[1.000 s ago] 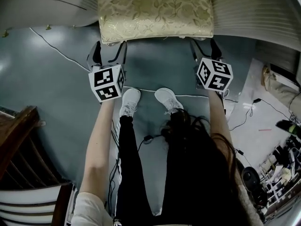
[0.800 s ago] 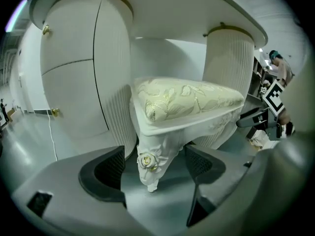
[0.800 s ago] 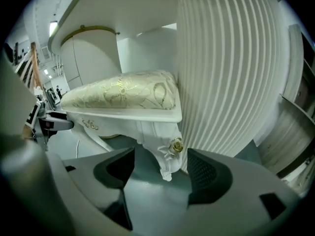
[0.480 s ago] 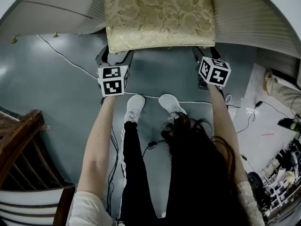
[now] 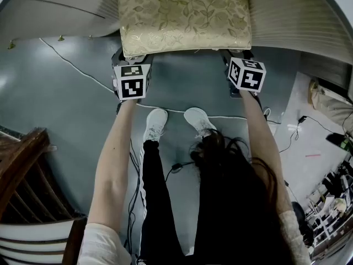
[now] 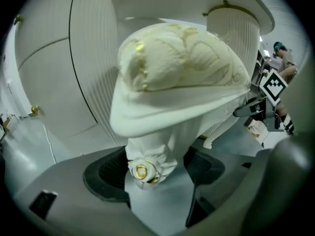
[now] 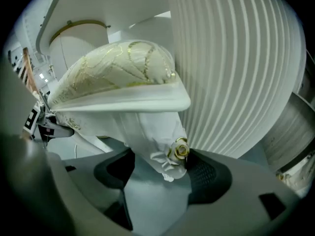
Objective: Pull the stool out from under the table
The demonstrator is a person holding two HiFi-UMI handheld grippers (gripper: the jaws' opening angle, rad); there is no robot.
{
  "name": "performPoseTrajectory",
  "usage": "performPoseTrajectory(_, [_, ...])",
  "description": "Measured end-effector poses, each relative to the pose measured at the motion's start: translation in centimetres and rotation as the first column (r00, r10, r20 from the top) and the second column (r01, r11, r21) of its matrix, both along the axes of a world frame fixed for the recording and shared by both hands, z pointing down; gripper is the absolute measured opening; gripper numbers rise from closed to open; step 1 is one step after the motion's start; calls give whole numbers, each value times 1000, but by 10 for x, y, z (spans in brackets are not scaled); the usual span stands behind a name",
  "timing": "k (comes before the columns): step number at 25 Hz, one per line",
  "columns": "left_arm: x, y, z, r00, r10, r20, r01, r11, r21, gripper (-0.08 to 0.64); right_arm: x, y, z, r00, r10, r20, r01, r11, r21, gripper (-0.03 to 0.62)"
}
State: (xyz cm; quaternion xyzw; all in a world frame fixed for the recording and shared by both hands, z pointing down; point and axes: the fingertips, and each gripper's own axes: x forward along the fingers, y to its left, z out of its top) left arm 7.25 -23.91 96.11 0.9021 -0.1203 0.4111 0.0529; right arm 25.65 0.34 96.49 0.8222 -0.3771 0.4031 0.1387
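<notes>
Both grippers are out in front of me at the near edge of the stool point(image 5: 185, 15), one at each front corner. The left gripper point(image 5: 131, 59) is tucked just under the cushion's left corner and the right gripper point(image 5: 236, 57) under the right one.

Looking along the left gripper point(image 6: 152, 168), its jaws are closed on the stool's white front leg point(image 6: 150, 146). The dark pads press it from both sides, and a small gold rosette point(image 6: 140, 171) on the leg sits low between them. The gold-patterned cushion point(image 6: 182, 58) bulges right above the jaws.

The right gripper point(image 7: 160, 173) is clamped the same way on the other front leg point(image 7: 152, 129), with that leg's rosette point(image 7: 180, 149) against the right-hand pad. A ribbed white table pedestal point(image 7: 236, 73) rises just beyond and to the right of this gripper. The underside of the tabletop point(image 7: 113, 4) hangs above the cushion.

Behind the grippers my two white shoes point(image 5: 156, 123) stand on the grey floor point(image 5: 55, 104). A thin white cable point(image 5: 71, 62) runs out to the left of the left gripper. A dark wooden chair point(image 5: 22, 170) sits far back to the left, beside my arm.
</notes>
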Motion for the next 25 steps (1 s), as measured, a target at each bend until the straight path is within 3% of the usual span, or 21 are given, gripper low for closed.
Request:
performPoseTrajectory(5, [0,-1,2,999,42,20,-43,999,11,354,4,-1,10,996,-82,-17,80,993,-84,322])
performPoseTrajectory(10, [2,0,2,999,43,2,-43,999,3,351,6,2,10,990,-130,-48,122,982,-144,268])
performPoseTrajectory(17, [2,-3,3,998,59,14,-59,998,14,345,4,4,12,991,-118,-58,106,979,-176,258])
performPoseTrajectory(25, [2,-9,4,989,132,60,-133,991,7,344,-12,11,14,996,-71,-44,60,974,-219,258])
